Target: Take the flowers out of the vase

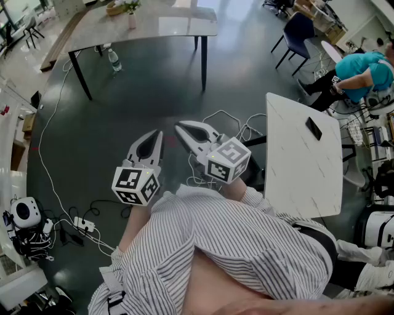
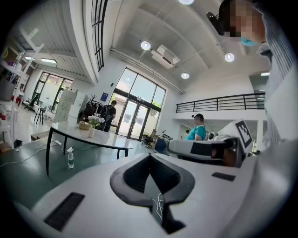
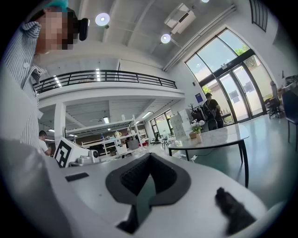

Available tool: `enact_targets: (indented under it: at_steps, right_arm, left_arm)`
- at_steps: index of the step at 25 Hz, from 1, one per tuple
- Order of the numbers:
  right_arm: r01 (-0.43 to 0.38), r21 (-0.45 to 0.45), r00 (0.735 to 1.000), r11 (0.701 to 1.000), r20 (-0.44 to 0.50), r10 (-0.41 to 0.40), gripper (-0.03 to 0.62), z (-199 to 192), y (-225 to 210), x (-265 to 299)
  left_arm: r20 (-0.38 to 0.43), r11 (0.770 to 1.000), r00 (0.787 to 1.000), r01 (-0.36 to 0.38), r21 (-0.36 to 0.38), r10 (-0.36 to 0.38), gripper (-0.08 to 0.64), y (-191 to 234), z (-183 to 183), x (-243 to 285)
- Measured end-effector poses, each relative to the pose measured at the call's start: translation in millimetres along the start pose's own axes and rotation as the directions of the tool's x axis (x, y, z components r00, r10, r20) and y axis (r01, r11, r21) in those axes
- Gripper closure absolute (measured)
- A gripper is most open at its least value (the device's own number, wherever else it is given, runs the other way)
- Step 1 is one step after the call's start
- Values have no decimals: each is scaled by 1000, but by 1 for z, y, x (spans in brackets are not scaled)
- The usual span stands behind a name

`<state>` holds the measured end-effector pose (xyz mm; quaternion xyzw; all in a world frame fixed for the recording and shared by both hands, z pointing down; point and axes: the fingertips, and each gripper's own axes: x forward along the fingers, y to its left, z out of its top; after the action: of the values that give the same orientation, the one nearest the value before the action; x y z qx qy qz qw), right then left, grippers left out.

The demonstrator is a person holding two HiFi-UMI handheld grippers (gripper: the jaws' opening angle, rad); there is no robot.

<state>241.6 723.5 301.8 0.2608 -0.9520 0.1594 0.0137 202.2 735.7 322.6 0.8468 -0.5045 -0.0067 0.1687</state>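
The vase of white flowers (image 1: 131,18) stands on a long grey table (image 1: 160,27) far across the room, well beyond both grippers. In the left gripper view the vase (image 2: 92,126) shows small at the left; in the right gripper view the flowers (image 3: 198,129) show at the right. My left gripper (image 1: 157,133) and right gripper (image 1: 179,127) are held side by side in front of the striped shirt, over dark floor. Both point roughly level toward that table. The left gripper's (image 2: 150,156) jaws meet with nothing between them, and so do the right gripper's (image 3: 150,156) jaws.
A basket (image 1: 115,7) sits beside the vase. A water bottle (image 1: 114,60) stands on the floor under the far table. A white marble table (image 1: 295,178) with a black phone (image 1: 313,128) is close on the right. Cables (image 1: 61,203) trail over the floor. A person in teal (image 1: 364,69) sits at the far right.
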Motion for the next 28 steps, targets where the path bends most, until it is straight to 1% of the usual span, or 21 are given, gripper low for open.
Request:
enact_targets:
  at_steps: [3,7,12,15,18,22,24,28]
  right_arm:
    - [21,12,1000,1000,0,-21,578,-1,-6,0]
    - [31,8,1000,999,1,-31,578,-2,-11,-1]
    - [37,10,999,999,4,-37,578,-3,-18,-3]
    - [26,11,1000,1000,15,-26,578,-1,-21,-2]
    - [30,31,998,999,45,-32,577,5,-31,-1]
    - [43,17,998,999,39,-44,577,7,-42,0]
    - [49,34,998,998,35,-50,577,2,-53,0]
    - [57,88,998,994,0,-57,577,-11,-75,-8]
  left_arm:
    - [0,999,1000,4,36,-4,549,0,3,2]
    - [0,1000,1000,-2,9,2,549,3,3,8]
    - [-11,1000,1000,-8,-5,8,549,5,-1,15]
    - [-17,1000,1000,-1,1,1,549,3,0,23]
    - [-3,1000,1000,16,19,-16,549,0,8,37]
    - [19,1000,1000,18,20,-19,549,-1,11,52]
    - [18,1000,1000,7,10,-7,549,0,6,58]
    - [-12,999,1000,-11,-31,10,549,-3,-10,68]
